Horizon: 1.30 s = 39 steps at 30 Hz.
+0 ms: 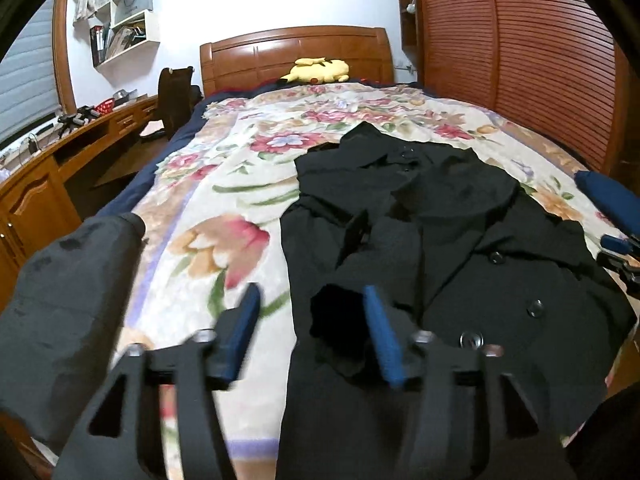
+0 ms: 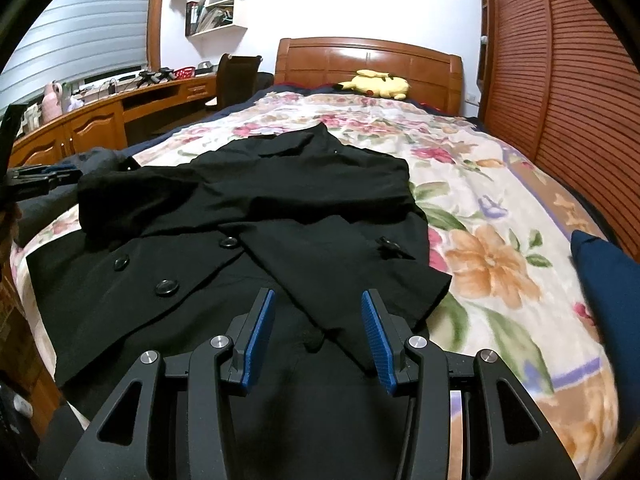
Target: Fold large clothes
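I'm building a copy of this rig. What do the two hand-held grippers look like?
Both match. The left hand-held gripper and right hand-held gripper each have a black frame with triangular cut-outs, silver round bolt heads at the linkage joints, and two flat fingers faced with blue pads; the right gripper's pads show fine ridges. No cables or markings show.

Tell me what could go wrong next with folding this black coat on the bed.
1. The sleeve folded across the coat lies loose and may slide off when the hem is lifted.
2. Both the left gripper and the right gripper are open and hold nothing; a pinch could catch only one layer.
3. A button could snag a pad.
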### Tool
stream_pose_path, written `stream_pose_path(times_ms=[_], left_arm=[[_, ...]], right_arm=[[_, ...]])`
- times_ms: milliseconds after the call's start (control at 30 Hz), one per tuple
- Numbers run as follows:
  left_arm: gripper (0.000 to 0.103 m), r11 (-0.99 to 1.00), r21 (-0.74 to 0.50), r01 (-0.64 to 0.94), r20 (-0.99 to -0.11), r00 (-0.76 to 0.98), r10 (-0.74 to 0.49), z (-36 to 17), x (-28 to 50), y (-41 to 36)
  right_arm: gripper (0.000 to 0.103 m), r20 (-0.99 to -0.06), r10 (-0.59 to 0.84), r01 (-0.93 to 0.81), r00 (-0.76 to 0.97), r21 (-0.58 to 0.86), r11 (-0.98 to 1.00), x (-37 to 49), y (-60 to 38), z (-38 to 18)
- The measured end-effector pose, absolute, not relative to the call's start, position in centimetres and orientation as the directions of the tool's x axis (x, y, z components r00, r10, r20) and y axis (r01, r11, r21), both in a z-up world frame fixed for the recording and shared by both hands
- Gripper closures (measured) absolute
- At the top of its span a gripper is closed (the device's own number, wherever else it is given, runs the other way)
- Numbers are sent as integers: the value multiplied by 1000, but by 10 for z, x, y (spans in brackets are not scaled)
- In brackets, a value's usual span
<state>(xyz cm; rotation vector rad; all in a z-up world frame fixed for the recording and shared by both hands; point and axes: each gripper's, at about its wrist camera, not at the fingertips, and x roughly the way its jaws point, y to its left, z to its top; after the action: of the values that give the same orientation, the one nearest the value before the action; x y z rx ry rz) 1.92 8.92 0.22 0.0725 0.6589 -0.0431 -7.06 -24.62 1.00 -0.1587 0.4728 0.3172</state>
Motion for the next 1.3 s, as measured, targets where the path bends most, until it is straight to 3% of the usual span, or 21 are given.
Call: stream_pose_path(times_ms=[67, 833, 967, 1300], left_arm=[[26, 997, 42, 59, -611, 791, -21, -2, 12, 93], [26, 998, -33, 55, -638, 768, -63, -47, -36, 113], [33, 997, -41, 70, -638, 766, -80, -52, -44, 112], [39, 996, -77, 54, -649, 755, -91, -66, -60, 121]], right_arm=[[56, -472, 259, -336, 843, -84, 938, -70, -246, 9], [56, -515, 191, -297, 836, -131, 946, -79, -279, 18], [56, -539, 180, -290, 823, -126, 949, -86, -299, 26], [56, -617, 214, -319, 757, -63, 945, -95, -304, 4]])
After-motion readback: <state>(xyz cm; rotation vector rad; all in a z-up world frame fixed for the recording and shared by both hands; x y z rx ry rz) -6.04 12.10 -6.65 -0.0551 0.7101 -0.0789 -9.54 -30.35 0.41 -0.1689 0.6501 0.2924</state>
